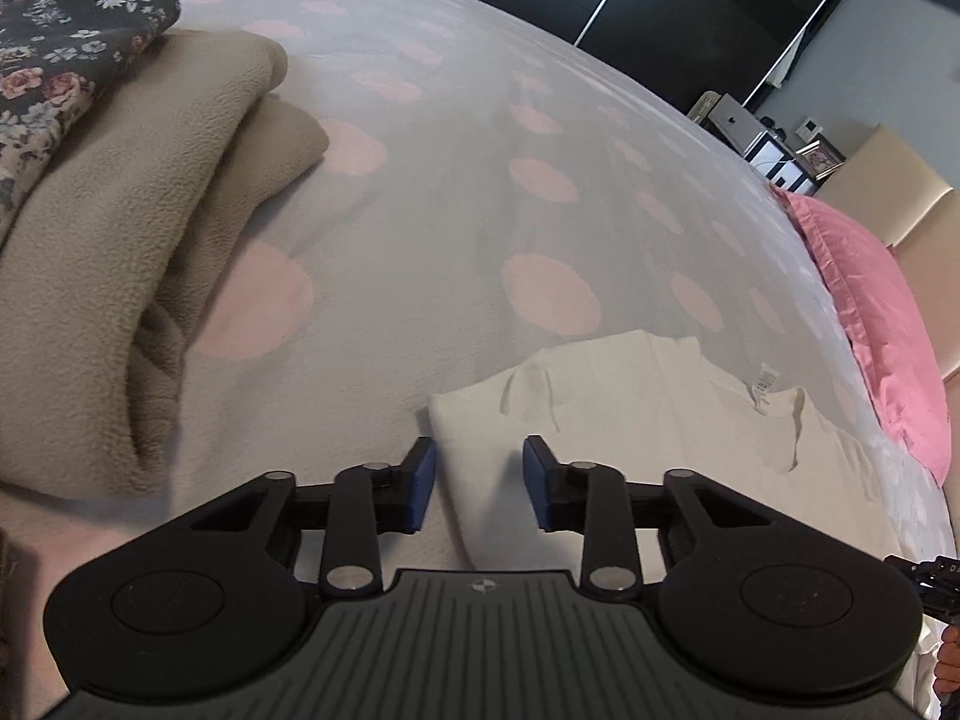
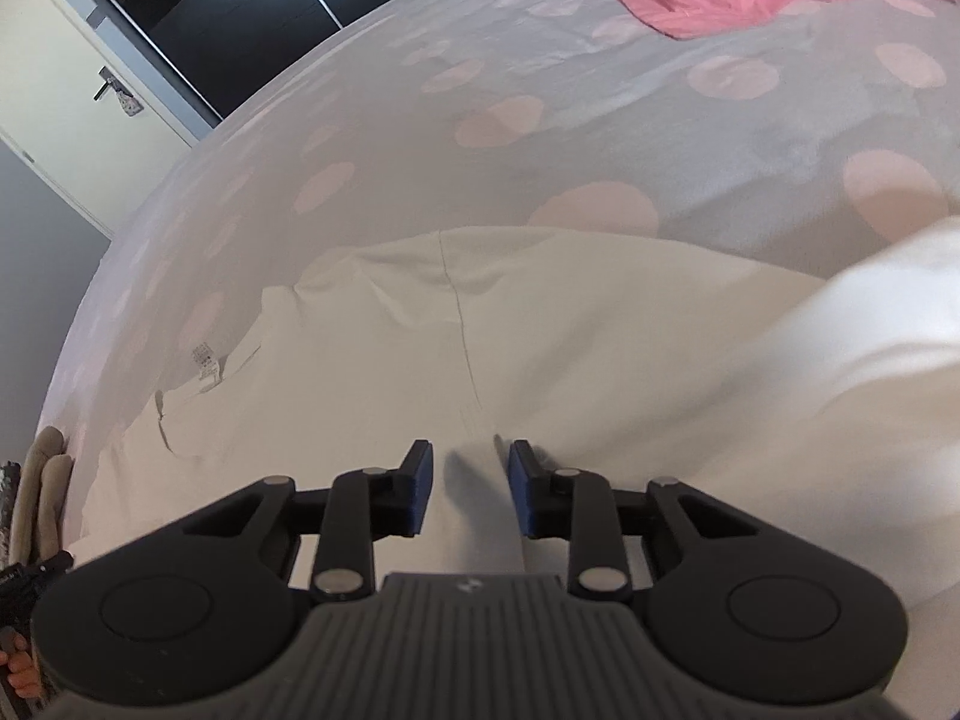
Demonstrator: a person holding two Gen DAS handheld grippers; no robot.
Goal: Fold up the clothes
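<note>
Left tongs (image 1: pixel 479 483): seen at 6 o'clock in the left wrist view, parted wide with nothing between the blue pads, poised over the near left edge of the white garment (image 1: pixel 648 420).
Right tongs (image 2: pixel 462 489): parted at moderate width, nothing gripped; a low ridge of the white cloth is straddled by the pads (image 2: pixel 420 489), though contact cannot be told.
Garment position: spread on the spotted bedspread (image 1: pixel 456 192), collar and label (image 1: pixel 763 383) toward 2 o'clock in the left view.
Step in hand: judged to be an early fold, with both tongs placed at the near hem and no grasp made yet.
Next move: closure on the cloth edge is called for, then a lift and carry toward 12 o'clock.
Edges: the garment's left border lies just beside the left tongs.
Open room: bare bedspread is offered from 11 to 1 o'clock.
Obstacles: a folded beige blanket (image 1: pixel 120 252) at 9 o'clock and a pink pillow (image 1: pixel 882 324) at 3 o'clock are best avoided.
</note>
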